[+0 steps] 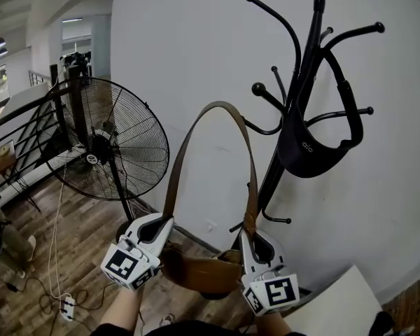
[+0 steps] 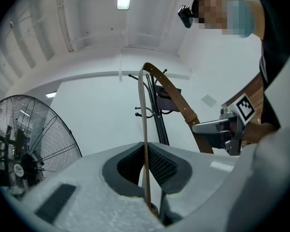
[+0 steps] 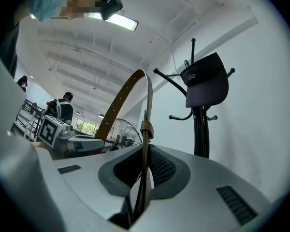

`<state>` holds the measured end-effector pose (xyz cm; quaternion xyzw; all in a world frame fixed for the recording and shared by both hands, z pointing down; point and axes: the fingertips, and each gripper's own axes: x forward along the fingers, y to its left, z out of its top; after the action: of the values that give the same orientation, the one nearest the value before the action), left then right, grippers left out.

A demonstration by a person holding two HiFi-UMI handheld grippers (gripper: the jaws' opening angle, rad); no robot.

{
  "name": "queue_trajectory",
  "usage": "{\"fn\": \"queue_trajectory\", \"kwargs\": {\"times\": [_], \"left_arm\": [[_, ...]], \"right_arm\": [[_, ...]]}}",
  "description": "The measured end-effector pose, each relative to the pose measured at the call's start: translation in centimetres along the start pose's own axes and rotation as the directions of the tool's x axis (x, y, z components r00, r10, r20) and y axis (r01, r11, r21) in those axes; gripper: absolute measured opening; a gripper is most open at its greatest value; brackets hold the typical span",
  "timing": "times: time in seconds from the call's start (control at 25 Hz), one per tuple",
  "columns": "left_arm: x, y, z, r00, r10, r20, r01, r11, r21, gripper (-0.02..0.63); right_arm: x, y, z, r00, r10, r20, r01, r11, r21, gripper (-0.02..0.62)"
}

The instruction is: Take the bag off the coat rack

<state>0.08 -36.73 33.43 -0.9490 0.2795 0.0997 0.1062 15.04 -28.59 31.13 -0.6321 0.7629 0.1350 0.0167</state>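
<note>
A brown leather bag point(image 1: 199, 271) hangs low between my two grippers, and its strap point(image 1: 220, 107) arches up in front of the white wall, on no hook. My left gripper point(image 1: 166, 224) is shut on the strap's left run point(image 2: 144, 178). My right gripper point(image 1: 250, 236) is shut on the right run point(image 3: 144, 178), just below a brown keeper loop point(image 3: 146, 128). The black coat rack point(image 1: 301, 89) stands behind and to the right, close to the strap. A black bag point(image 1: 311, 152) stays hung on it, also seen as the black bag point(image 3: 206, 81) in the right gripper view.
A large black pedestal fan point(image 1: 105, 142) stands left of the rack by a railing. A power strip point(image 1: 68, 305) and cables lie on the wooden floor at lower left. A white panel point(image 1: 336, 306) sits at lower right. People point(image 3: 65, 108) stand far off.
</note>
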Motion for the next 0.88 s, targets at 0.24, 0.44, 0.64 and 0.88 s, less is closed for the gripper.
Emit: {"fn": "queue_trajectory", "kwargs": {"times": [0.24, 0.44, 0.64, 0.88], "left_arm": [[-2.1, -1.5, -2.8, 0.996, 0.044, -0.077, -0.047, 0.998, -0.035, 0.015], [-3.8, -3.2, -5.1, 0.988, 0.075, -0.137, -0.085, 0.994, -0.065, 0.015], [-5.1, -4.8, -6.8, 0.984, 0.094, -0.153, -0.106, 0.992, -0.072, 0.015], [-7.2, -6.8, -9.2, 0.966, 0.119, -0.228, -0.152, 0.98, -0.132, 0.015]], "right_arm": [[-1.2, 0.3, -2.6, 0.998, 0.039, -0.044, -0.037, 0.999, 0.039, 0.028], [-2.5, 0.7, -5.2, 0.993, 0.074, -0.093, -0.066, 0.995, 0.081, 0.028], [-4.0, 1.1, -7.7, 0.985, 0.104, -0.134, -0.088, 0.988, 0.126, 0.028], [-5.5, 2.0, -10.2, 0.973, 0.142, -0.184, -0.112, 0.98, 0.165, 0.028]]}}
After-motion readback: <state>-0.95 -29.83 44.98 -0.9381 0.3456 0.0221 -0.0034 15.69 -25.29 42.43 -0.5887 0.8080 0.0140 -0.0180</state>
